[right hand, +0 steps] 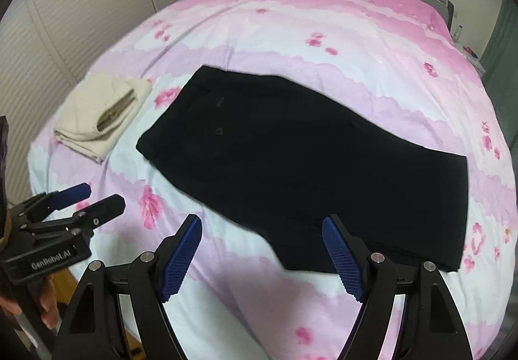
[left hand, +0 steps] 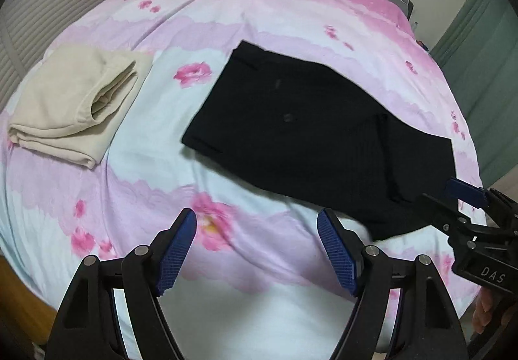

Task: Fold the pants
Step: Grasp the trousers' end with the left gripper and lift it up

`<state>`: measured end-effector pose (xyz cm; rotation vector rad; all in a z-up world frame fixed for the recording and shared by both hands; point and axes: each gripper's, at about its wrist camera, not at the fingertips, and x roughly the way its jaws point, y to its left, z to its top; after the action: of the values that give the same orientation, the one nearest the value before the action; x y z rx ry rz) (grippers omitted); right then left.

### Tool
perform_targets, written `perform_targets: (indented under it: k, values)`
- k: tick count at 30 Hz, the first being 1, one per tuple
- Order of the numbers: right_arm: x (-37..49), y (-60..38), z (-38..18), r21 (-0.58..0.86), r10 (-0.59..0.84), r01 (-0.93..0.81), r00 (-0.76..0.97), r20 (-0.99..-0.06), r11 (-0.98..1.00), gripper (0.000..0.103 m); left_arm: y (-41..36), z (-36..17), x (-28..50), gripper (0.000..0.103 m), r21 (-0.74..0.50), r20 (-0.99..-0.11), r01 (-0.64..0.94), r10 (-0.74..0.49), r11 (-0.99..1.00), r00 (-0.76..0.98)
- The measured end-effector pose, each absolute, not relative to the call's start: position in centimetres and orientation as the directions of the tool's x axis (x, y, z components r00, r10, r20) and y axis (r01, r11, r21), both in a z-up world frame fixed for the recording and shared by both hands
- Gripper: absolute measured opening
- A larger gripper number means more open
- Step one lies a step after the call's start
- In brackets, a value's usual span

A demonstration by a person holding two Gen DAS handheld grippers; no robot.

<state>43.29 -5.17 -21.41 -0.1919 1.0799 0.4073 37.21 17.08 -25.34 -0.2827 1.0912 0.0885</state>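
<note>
Fingers (left hand: 176, 250) of our left gripper (left hand: 257, 251) and right gripper (right hand: 262, 255) stand apart, holding nothing, above the bed (right hand: 291, 20). We see the black pants (right hand: 307, 162) lying folded flat on its pink floral cover, well apart from a folded cream garment (left hand: 74, 107) to their left.

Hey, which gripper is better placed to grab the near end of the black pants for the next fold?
Probably right. The right gripper is open with the black pants directly ahead between its fingers; the left gripper is open over bare bedspread, pants off to its side.
</note>
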Motion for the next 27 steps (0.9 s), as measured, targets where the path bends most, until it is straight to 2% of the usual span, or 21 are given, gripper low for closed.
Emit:
perform_targets:
  k: [10, 14, 24, 26, 27]
  values:
    - [46.3, 2.9, -26.5, -0.011, 0.150, -0.408, 0.361, -0.921, 0.913, 0.077, 25.0, -31.7, 41.9, 0.076, -0.403, -0.837, -0.223, -0.259, 0.888, 0.481]
    - [47.9, 4.9, -27.4, -0.033, 0.122, -0.407, 0.350, -0.929, 0.913, 0.077, 27.4, -34.9, 44.2, 0.076, -0.525, -0.801, -0.235, -0.381, 0.818, 0.463]
    - [49.5, 8.6, -28.5, -0.075, 0.078, -0.432, 0.326, -0.942, 0.899, 0.077, 29.4, -38.8, 48.5, 0.075, -0.622, -0.756, -0.192, -0.517, 0.759, 0.402]
    - [49.9, 9.2, -28.9, -0.076, 0.073, -0.431, 0.318, -0.945, 0.899, 0.077, 30.0, -38.7, 49.0, 0.052, -0.664, -0.723, -0.195, -0.551, 0.722, 0.417]
    - [50.1, 9.4, -29.0, -0.075, 0.070, -0.428, 0.313, -0.947, 0.901, 0.077, 30.4, -38.4, 49.2, 0.049, -0.686, -0.703, -0.195, -0.569, 0.701, 0.426]
